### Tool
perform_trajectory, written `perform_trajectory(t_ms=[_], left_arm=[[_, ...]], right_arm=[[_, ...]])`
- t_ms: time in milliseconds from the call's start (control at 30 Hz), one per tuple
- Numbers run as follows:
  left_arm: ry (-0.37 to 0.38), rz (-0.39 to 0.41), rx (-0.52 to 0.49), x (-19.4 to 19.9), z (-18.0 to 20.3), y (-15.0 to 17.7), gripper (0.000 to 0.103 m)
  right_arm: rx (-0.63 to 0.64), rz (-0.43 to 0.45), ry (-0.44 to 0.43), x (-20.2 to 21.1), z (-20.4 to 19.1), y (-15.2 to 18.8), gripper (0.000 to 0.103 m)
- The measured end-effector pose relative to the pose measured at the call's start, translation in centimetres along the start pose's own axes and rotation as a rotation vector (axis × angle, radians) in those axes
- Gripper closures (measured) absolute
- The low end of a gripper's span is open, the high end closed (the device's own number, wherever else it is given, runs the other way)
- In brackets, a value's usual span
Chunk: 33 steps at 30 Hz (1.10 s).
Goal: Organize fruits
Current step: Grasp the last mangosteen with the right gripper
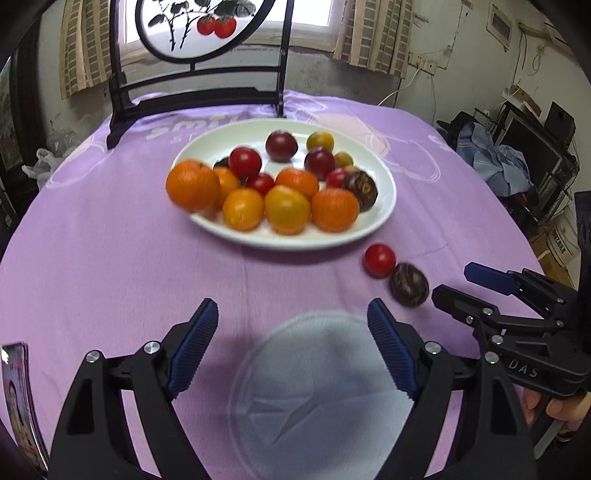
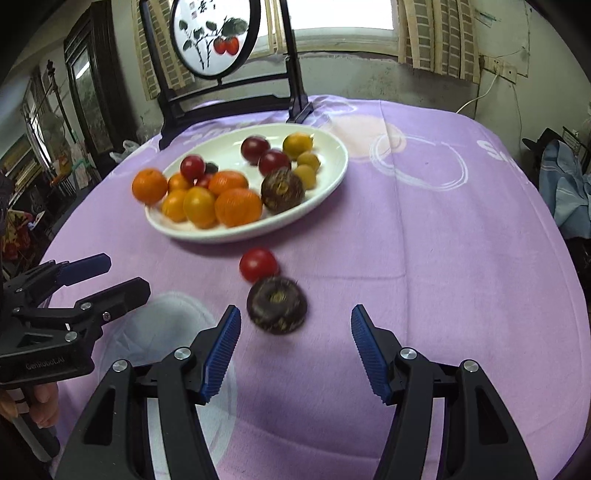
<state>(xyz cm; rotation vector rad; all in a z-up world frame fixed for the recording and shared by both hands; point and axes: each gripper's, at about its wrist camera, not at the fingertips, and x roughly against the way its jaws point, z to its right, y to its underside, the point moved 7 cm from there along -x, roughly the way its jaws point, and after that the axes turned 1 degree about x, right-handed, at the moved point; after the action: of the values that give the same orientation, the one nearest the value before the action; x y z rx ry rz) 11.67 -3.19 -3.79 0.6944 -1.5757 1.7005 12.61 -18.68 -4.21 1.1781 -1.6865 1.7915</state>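
Both fingers [image 1: 291, 314] apart, empty

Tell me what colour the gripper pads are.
Blue, ribbed pads; clearest in the right wrist view.

- A lived-in home, likely a dining or sitting room.
- A table [image 2: 443, 229] with a lilac printed cloth holds a white plate [image 2: 332, 173] of fruit.
- Behind it stands a dark wooden screen [image 2: 216, 37] with a round panel painted with red persimmons.
- Curtains [image 1: 373, 33] of a brick pattern hang beside a window [image 2: 343, 14].
- The walls [image 1: 472, 55] are stained, with loose cables and sockets.
- Clothes [image 1: 495, 162] lie heaped over a rack at the right.
- A dark cabinet [image 2: 86, 85] and cluttered shelves fill the left side.
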Motion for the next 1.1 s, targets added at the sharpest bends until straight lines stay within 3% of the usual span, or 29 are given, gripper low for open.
perform_trajectory(t_ms=[433, 500, 533, 567, 1100], left_arm=[[-0.008, -0.018, 0.046, -1.8, -2.6, 1.8, 0.022], [-0.002, -0.026, 0.049, -2.0, -2.8, 1.8, 0.022], [-0.003, -0.031, 0.053, -2.1, -2.9, 1.8, 0.022], [-0.004, -0.034, 0.057, -2.2, -3.0, 1.8, 0.022], [0.015, -0.052, 0.011, -2.5, -1.0, 2.5, 0.021]], right_arm=[[0.029, -0.066, 0.060, -3.7, -1.4, 0.8, 0.040], [0.032, -0.062, 0.071, -4.1, -1.7, 0.3, 0.045], [0.034, -0.056, 0.079, -4.2, -1.7, 0.1, 0.057], [0.043, -0.054, 0.085, -4.3, -1.9, -0.1, 0.060], [-0.047, -0.016, 0.045, -0.6, 0.5, 2.0, 0.060]])
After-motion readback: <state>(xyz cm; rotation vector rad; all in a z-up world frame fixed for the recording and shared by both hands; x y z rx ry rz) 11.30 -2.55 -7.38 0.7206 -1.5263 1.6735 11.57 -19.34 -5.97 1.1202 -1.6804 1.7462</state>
